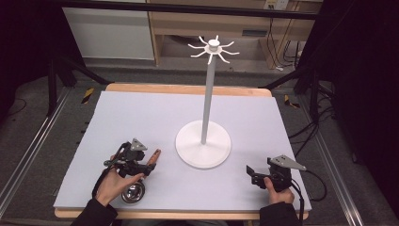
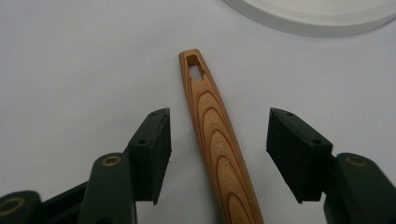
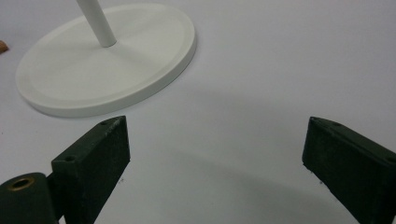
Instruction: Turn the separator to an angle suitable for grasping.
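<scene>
- A white stand (image 1: 203, 143) is on the table (image 1: 141, 113), a little right of the middle. It has a round flat base, a thin upright pole, and at the top a ring of small curved hooks (image 1: 214, 48).
- The left gripper (image 1: 147, 165) is at the near left of the table, held by the person's left hand (image 1: 115, 183). In the left gripper view its jaws are apart, one on each side of a wooden handle (image 2: 215, 135), and neither pad touches the wood.
- The wooden handle lies flat on the table and points away toward the stand's base (image 2: 313, 16). Its far end is narrow and has a small rectangular hole. The end stops near the base but does not touch it.
- In the high view a shiny metal bowl-shaped part (image 1: 133, 193) lies just near of the left hand, at the near edge of the table. It looks like the other end of the same utensil, but the hand hides the connection, so I cannot tell for sure.
- The right gripper (image 1: 251, 173) is at the near right of the table, in the person's right hand (image 1: 278, 192). Its jaws are wide apart with nothing between them, only the bare table surface.
- In the right gripper view the stand's base is far and to the left of the jaws, well apart from them.
</scene>
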Tool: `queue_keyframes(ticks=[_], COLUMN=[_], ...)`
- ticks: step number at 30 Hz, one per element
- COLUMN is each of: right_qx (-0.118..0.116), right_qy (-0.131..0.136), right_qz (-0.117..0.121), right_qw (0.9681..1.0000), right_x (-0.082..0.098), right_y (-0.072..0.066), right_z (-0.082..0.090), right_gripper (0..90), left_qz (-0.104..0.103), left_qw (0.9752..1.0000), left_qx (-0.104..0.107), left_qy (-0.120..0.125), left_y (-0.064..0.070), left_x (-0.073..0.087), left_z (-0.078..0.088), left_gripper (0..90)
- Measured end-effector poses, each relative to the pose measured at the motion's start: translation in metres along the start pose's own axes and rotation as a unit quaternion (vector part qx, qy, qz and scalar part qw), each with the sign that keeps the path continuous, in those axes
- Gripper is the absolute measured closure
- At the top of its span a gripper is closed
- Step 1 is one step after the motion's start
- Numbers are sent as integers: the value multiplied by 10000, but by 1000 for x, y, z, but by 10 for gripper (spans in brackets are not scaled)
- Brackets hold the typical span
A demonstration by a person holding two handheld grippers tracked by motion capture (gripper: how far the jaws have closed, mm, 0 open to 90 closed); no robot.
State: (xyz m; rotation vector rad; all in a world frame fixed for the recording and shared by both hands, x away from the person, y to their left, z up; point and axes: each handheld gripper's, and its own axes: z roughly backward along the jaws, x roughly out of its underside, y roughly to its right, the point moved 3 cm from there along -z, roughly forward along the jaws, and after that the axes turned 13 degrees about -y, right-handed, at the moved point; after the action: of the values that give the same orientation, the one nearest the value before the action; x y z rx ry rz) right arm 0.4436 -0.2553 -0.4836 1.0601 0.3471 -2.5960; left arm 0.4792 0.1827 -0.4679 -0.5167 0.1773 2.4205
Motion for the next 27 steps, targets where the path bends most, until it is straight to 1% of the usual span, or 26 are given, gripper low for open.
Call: queue_keyframes(ticks=[5, 7, 8, 11, 13, 14, 16, 18, 22, 27], right_qx=[-16, -38, -46, -39, -34, -31, -30, -36, -47, -44], right_qy=[-31, -71, -72, -77, -82, -84, -83, -88, -100, -107], right_qz=[-16, -20, -10, -11, -13, -15, 11, -5, 3, 24], right_qw=[10000, 10000, 10000, 10000, 10000, 10000, 10000, 10000, 9999, 9999], right_x=[0, 0, 0, 0, 0, 0, 0, 0, 0, 0], right_y=[0, 0, 0, 0, -1, -1, 0, -1, -1, -1], right_z=[-1, -1, -1, -1, -2, -2, -2, -2, -2, -2], right_gripper=[80, 80, 80, 80, 80, 80, 80, 80, 80, 80], left_qz=[3, 49, 37, 97, 132, 128, 166, 210, 247, 226], left_qw=[9998, 9997, 9996, 9994, 9991, 9990, 9990, 9987, 9986, 9985], left_qx=[22, 62, 83, 91, 164, 152, 125, 141, 164, 124], left_qy=[-185, -223, -266, -332, -369, -406, -385, -438, -449, -485], left_y=[1, 1, 1, 0, 0, 0, 0, -1, -1, 0], left_x=[0, 1, 1, 1, 1, 1, 1, 2, 2, 1], left_z=[-6, -9, -9, -11, -12, -13, -14, -15, -16, -17], left_gripper=[496, 515, 524, 550, 564, 574, 598, 605, 602, 598])
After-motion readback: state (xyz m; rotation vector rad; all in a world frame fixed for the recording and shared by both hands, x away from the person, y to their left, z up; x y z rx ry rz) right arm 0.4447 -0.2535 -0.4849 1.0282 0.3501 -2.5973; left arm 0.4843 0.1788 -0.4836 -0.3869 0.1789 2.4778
